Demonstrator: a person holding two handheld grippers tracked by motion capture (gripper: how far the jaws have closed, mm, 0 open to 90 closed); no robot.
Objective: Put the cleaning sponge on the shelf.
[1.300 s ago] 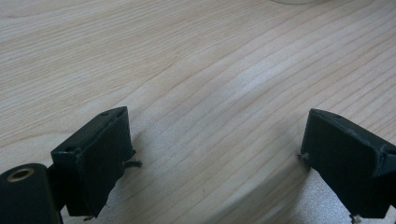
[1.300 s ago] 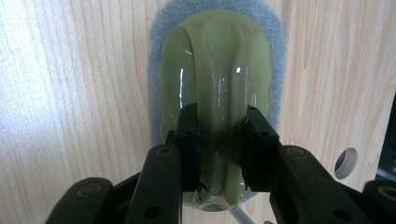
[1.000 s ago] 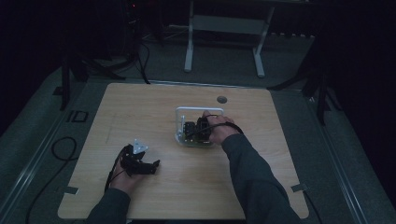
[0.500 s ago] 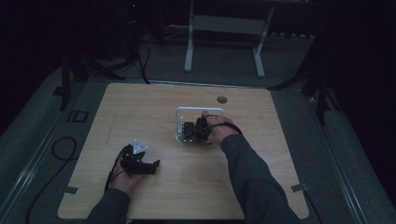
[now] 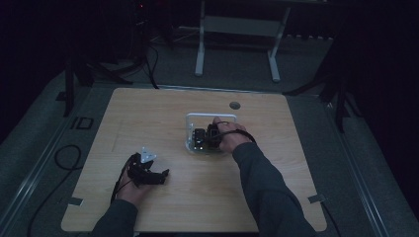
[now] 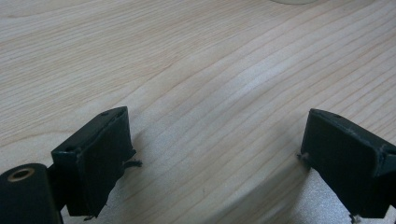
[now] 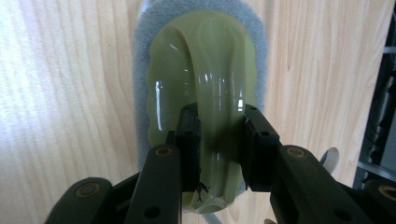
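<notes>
Sponge (image 7: 140, 84) — grey, under a translucent green handle (image 7: 205, 84) — lay on the table (image 5: 276, 187) inside a clear tray (image 5: 189, 133) near the centre, and the right gripper (image 7: 219, 140) was clenched on that handle's arch. The left gripper (image 6: 215, 163) rested low at the near left — jaws wide apart, holding nothing.

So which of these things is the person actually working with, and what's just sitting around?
In use:
right gripper, shut on the green handle of a scrubber with a grey sponge
white tray around it

Idle:
left gripper, open over bare table
white frame on the floor behind
</notes>
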